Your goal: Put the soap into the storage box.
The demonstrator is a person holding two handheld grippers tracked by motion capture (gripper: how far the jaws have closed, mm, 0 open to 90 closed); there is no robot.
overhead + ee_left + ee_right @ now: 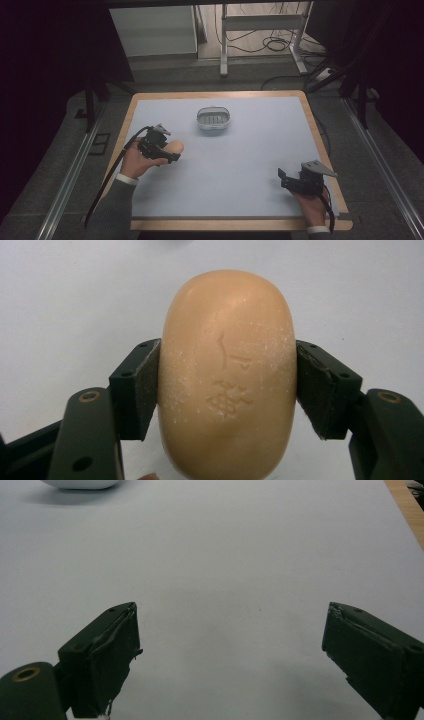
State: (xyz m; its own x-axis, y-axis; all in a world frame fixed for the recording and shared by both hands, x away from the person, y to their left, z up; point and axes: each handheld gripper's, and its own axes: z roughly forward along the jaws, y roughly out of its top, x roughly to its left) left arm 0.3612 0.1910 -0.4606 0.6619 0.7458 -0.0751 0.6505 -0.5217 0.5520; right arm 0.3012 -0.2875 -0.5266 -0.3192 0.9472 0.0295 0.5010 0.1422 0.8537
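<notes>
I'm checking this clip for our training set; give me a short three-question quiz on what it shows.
1. True or false: the left gripper is shut on the soap.
2. Where does the soap dish sit? A) beside the right gripper B) at the far middle of the table C) on the floor
3. Fill in: the right gripper's fingers stand ____ with nothing between them.

Key: 1 true; 2 B; 3 open
</notes>
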